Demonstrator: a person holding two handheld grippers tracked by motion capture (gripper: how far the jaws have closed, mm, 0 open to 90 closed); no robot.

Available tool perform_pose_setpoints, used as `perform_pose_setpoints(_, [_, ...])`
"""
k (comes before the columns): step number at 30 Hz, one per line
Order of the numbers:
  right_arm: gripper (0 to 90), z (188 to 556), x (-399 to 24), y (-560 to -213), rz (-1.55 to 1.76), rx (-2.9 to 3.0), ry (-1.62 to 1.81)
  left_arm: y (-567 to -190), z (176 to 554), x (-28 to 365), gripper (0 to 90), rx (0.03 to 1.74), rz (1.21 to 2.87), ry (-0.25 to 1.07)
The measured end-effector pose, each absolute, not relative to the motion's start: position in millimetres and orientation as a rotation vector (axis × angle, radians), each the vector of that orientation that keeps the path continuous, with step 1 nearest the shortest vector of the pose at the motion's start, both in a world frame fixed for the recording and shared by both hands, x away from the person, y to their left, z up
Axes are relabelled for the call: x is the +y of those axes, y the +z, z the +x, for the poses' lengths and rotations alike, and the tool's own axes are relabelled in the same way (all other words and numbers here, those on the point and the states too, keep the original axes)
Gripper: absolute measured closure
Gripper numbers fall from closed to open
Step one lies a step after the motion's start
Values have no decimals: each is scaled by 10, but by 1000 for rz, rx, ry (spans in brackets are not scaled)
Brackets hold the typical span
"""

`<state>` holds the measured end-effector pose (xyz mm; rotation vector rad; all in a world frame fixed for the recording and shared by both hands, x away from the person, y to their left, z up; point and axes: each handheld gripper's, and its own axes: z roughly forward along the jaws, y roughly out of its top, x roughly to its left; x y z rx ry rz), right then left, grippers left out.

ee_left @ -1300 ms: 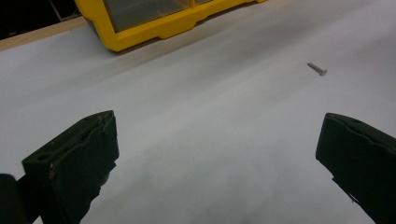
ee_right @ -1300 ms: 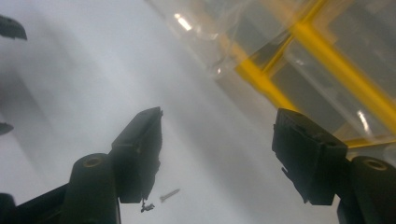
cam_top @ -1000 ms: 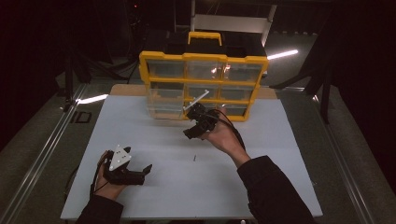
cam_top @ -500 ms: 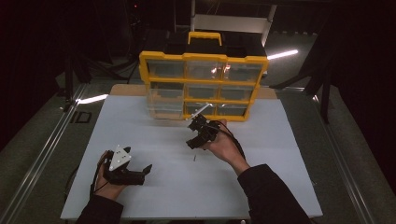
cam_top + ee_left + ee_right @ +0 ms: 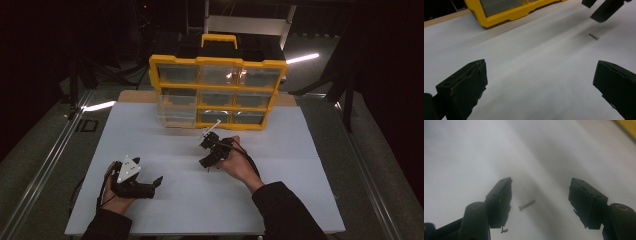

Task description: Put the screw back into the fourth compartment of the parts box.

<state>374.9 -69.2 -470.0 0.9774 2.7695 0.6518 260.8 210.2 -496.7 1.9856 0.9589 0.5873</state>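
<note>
1. The right gripper (image 5: 207, 162) is hanging low over the middle of the white table (image 5: 300, 165), pointing down at a small screw (image 5: 526, 205) lying there on its side.
2. In the right gripper view, its two black jaws are standing wide apart with the screw lying between them, nearer the one at the left of that view. Neither pad is touching it, so the gripper is open and holding nothing.
3. From the left gripper view, the screw (image 5: 594, 37) is lying flat on the bare white surface, with the tips of the right gripper (image 5: 599, 10) hovering just above and beyond it.
4. The person's right hand (image 5: 237, 162) is gripping the body of that tool, with the dark sleeve (image 5: 285, 212) coming in from the bottom of the high view.
5. The left gripper (image 5: 147, 185) is resting low near the front left of the table, well apart from the screw. Its jaws are also standing wide open with only bare table between them.
6. The left hand (image 5: 112, 200) is holding it, with the grey three-cornered plate (image 5: 128, 170) facing up.
7. A yellow drawer box (image 5: 218, 92) with clear drawers is standing at the far side of the table, beyond both grippers.
</note>
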Motion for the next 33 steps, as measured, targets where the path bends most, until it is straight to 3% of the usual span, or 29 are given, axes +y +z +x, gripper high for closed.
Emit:
perform_pose_setpoints(12, [400, 3712, -670, -4925, 999, 2799, 603, -4968, 2609, 2105, 0, 961, 1987, 588])
perform_pose_setpoints(33, [735, 3686, -732, -5023, 964, 2853, 572, -4971, 2611, 2100, 0, 962, 1989, 590])
